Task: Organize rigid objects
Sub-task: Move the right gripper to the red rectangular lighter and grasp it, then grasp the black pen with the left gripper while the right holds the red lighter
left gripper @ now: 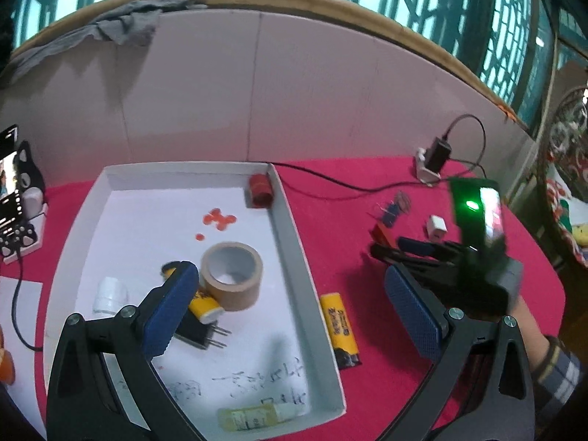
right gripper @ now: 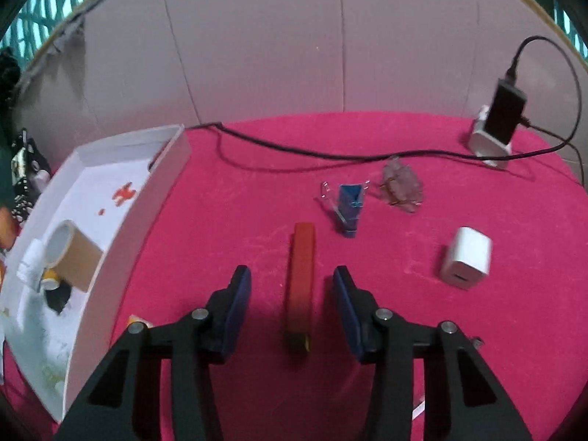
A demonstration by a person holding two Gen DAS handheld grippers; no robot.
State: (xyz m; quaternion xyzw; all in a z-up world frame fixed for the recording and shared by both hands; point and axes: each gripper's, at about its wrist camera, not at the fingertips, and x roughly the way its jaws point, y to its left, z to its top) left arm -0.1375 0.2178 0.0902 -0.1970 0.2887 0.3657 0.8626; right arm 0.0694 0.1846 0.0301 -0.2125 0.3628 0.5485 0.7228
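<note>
Red bar between my right fingers, on the pink cloth.

My right gripper (right gripper: 292, 307) is spread wide, pads either side of the long red bar (right gripper: 301, 283), not touching it; the bar lies flat, pointing away from me. Beyond it a blue binder clip (right gripper: 349, 202), and right of that a white charger cube (right gripper: 466, 257). My left gripper (left gripper: 290, 308) hangs wide open and empty over the white tray (left gripper: 294, 228), above the tape roll (left gripper: 231, 275); a yellow tube (left gripper: 340, 325) lies just outside the tray wall.
</note>
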